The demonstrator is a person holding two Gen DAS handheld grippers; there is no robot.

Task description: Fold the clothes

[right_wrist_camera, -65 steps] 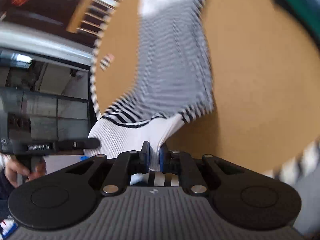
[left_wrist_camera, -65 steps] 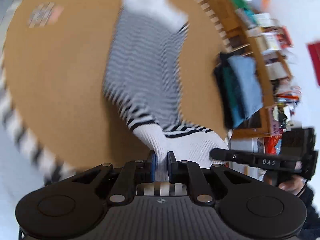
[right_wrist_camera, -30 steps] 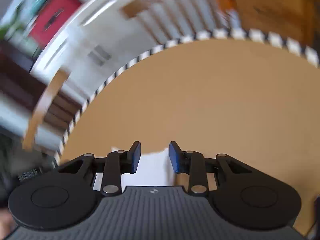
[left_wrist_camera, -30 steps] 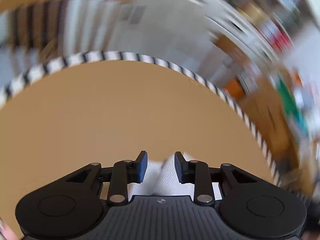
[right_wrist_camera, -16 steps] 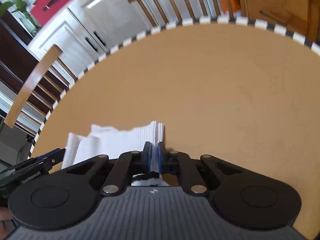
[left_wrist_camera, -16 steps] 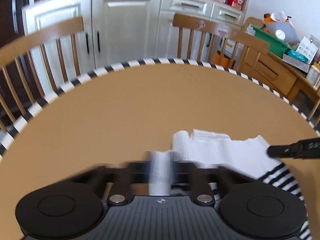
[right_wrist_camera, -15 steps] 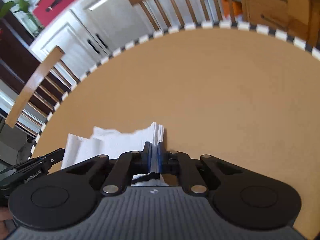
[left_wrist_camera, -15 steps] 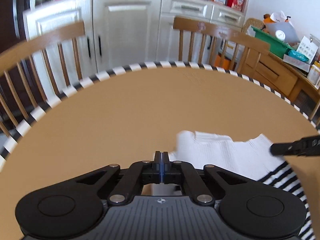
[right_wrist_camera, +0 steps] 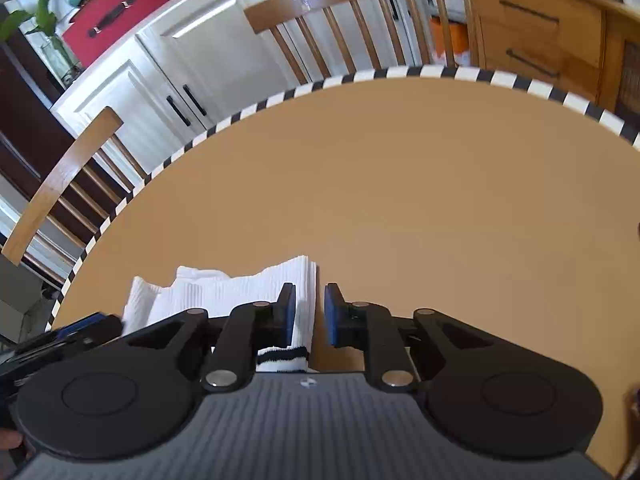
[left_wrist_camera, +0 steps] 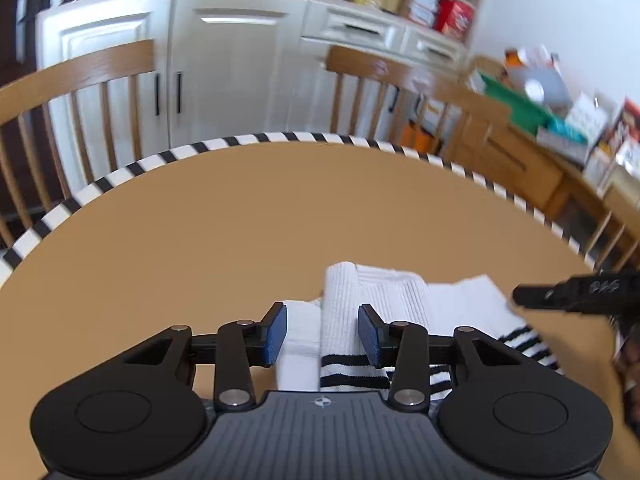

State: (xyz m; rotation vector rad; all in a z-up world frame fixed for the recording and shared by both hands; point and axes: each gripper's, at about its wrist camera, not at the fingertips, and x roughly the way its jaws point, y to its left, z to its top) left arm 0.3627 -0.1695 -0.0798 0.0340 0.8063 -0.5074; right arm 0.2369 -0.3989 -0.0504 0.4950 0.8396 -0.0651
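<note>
both tongs parted — garment (striped) released

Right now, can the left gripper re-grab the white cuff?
Probably yes. The left gripper is open with the white cuff lying between its fingers on the table. Nothing sits in the way; the right gripper is off to the side, on the garment's other edge.

The garment is ribbed white knit cloth with black stripes, lying on a smooth matt tan table. Beyond the table, the chairs are glossy varnished wood, and both grippers look like matt black plastic with blue pads
</note>
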